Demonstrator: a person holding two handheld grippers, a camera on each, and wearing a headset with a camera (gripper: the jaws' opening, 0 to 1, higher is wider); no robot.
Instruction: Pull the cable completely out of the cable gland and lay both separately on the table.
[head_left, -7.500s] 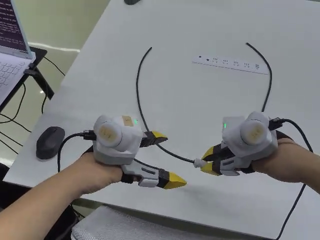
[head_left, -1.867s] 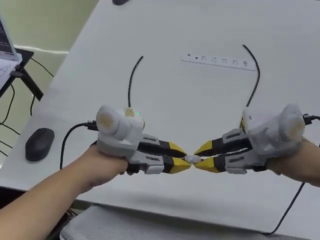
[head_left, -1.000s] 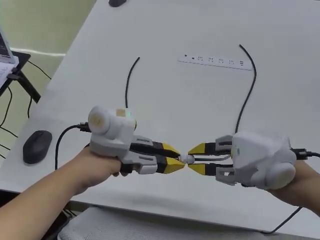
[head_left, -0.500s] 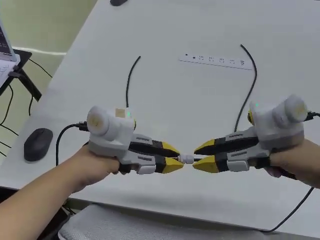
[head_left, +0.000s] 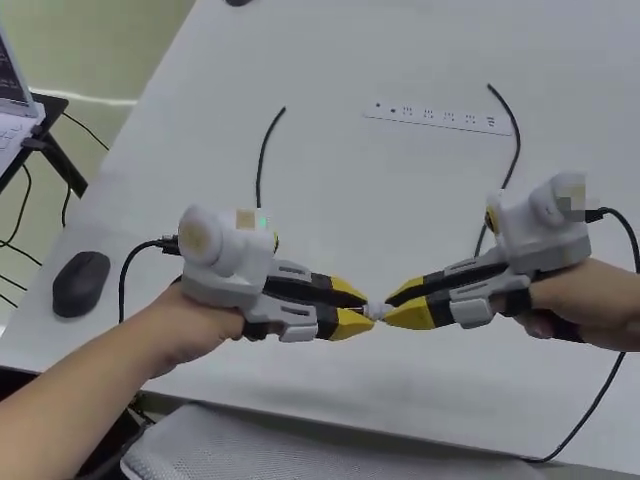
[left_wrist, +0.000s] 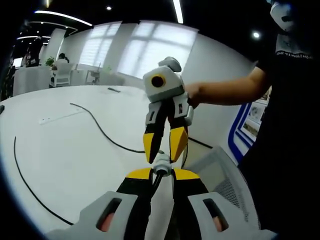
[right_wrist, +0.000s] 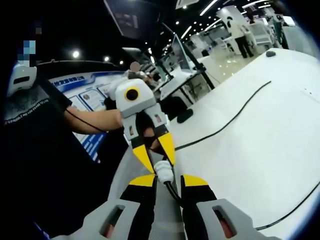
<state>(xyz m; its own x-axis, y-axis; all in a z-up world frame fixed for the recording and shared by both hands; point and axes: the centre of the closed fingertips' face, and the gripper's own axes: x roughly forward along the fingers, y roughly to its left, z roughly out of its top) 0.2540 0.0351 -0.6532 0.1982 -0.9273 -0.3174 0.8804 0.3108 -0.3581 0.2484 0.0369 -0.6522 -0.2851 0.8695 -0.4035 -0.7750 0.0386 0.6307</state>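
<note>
Lifted clear of the surface (head_left: 400, 180) since earlier, the gland (head_left: 375, 311) hung between both claws, left claw (head_left: 361, 308) clamped on it, right claw (head_left: 392, 308) clamped on the cable (head_left: 262, 160), still threaded through, so the pull and laying-down remained.

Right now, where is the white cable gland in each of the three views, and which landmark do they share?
Head view: cable gland low centre, between the tips of left tool and right tool.
Left gripper view: cable gland just below centre, at the left tool's tips.
Right gripper view: cable gland below centre, a black cable trailing down from it.
Shared landmark: the white table behind it.
</note>
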